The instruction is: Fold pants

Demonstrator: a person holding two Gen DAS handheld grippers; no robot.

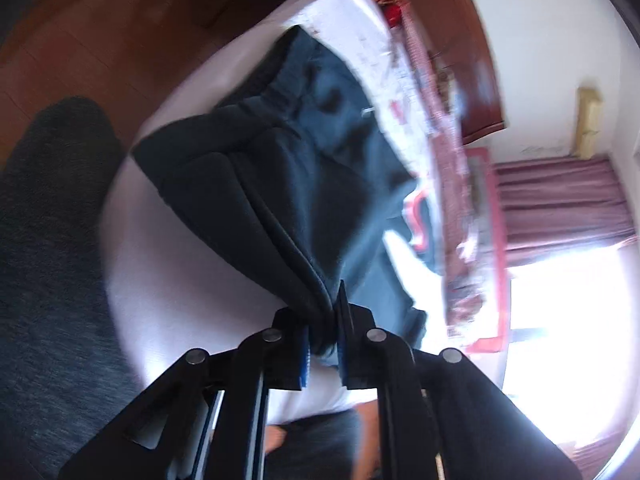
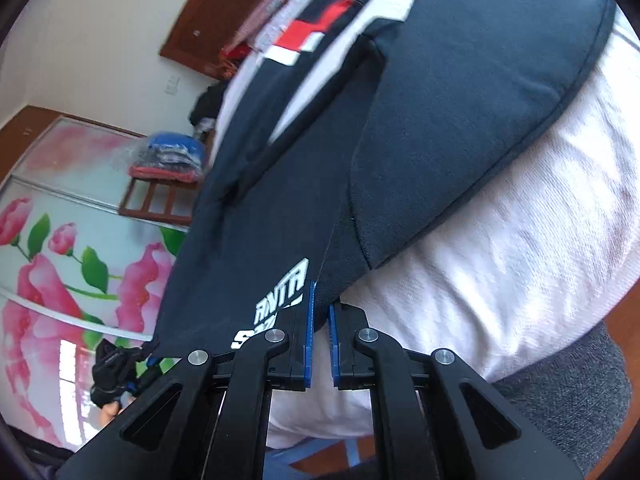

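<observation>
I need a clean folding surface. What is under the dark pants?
Under the pants a white sheet shows in both views, and both claws, left and right, grip the pants' edges. Whatever lies directly beneath the cloth is covered.

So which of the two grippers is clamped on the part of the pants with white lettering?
The right gripper: white lettering sits beside its fingers on the pants. The left gripper pinches plain dark fabric.

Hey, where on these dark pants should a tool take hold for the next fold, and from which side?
Judging from now: grip a doubled hem edge of the pants, coming in level from the near side over the white sheet. Both the left tool and right tool already pinch such edges; the stacked seam gives thickness to clamp.
</observation>
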